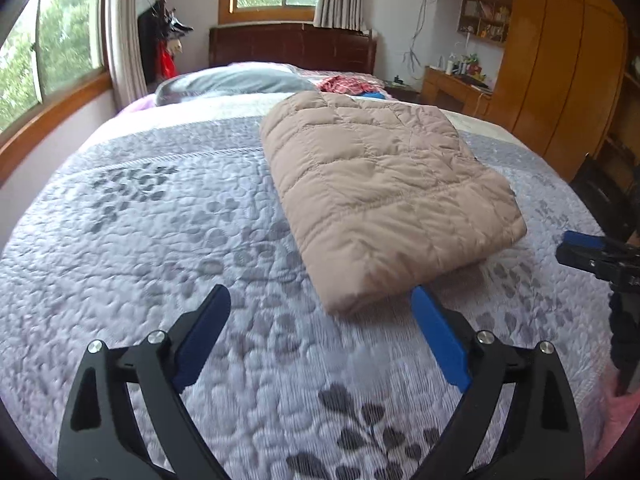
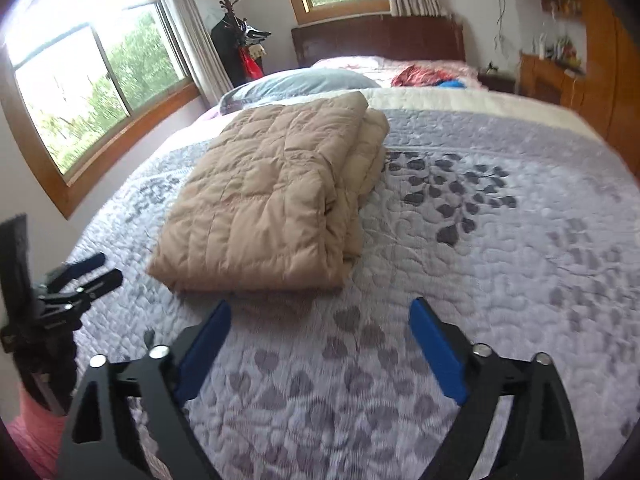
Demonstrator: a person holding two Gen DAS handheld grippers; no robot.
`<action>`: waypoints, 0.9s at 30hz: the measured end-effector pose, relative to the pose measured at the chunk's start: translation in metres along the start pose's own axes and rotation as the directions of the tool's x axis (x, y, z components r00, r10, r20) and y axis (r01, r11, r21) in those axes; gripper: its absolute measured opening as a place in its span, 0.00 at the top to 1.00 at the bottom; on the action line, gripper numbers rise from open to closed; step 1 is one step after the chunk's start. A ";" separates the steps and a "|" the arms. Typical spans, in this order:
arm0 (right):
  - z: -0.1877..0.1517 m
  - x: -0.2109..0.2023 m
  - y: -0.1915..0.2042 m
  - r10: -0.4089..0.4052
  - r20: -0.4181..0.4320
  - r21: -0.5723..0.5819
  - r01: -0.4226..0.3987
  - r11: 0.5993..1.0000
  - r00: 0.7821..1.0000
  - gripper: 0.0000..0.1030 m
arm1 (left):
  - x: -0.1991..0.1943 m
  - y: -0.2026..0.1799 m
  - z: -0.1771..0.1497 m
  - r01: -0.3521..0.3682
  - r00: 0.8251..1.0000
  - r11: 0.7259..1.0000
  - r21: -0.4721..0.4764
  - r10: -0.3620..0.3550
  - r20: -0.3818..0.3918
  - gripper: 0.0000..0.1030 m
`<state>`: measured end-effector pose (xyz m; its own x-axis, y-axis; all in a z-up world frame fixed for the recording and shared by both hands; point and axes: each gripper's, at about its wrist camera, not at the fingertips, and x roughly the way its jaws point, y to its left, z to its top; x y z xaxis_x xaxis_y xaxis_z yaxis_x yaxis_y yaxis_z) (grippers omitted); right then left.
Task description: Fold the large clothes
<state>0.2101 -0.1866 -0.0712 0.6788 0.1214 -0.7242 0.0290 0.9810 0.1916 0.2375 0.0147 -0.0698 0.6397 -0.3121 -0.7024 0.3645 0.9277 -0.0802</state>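
Note:
A beige quilted down jacket [image 1: 384, 192] lies folded into a thick rectangle on the grey floral bedspread [image 1: 160, 240]. It also shows in the right wrist view [image 2: 264, 196], with its stacked layers visible on its right side. My left gripper [image 1: 320, 300] is open and empty, just in front of the jacket's near corner, above the bedspread. My right gripper [image 2: 320, 310] is open and empty, just in front of the jacket's near edge. The right gripper also shows at the right edge of the left wrist view [image 1: 592, 252]; the left one shows at the left of the right wrist view [image 2: 80, 276].
A grey pillow [image 1: 236, 82] and loose red and blue clothes [image 1: 352, 86] lie near the dark wooden headboard [image 1: 292, 46]. Windows line the left wall. A coat stand [image 1: 162, 40] stands in the corner. A wooden wardrobe [image 1: 560, 80] and desk stand on the right.

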 end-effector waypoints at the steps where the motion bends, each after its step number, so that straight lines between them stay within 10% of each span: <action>1: -0.004 -0.006 0.004 -0.011 0.010 -0.006 0.011 1.000 1.000 0.04 | -0.006 -0.001 -0.004 -0.009 1.000 1.000 -0.007 0.010 0.008 0.10; 27: -0.059 -0.085 0.051 -0.079 0.079 -0.012 0.081 0.997 0.994 0.04 | -0.106 -0.012 -0.058 -0.136 0.988 0.989 -0.055 0.139 0.070 0.07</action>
<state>0.1106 -0.1379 -0.0392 0.7300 0.0308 -0.6827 0.0747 0.9894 0.1245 0.1259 0.0489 -0.0354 0.7300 -0.1933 -0.6556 0.2369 0.9713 -0.0227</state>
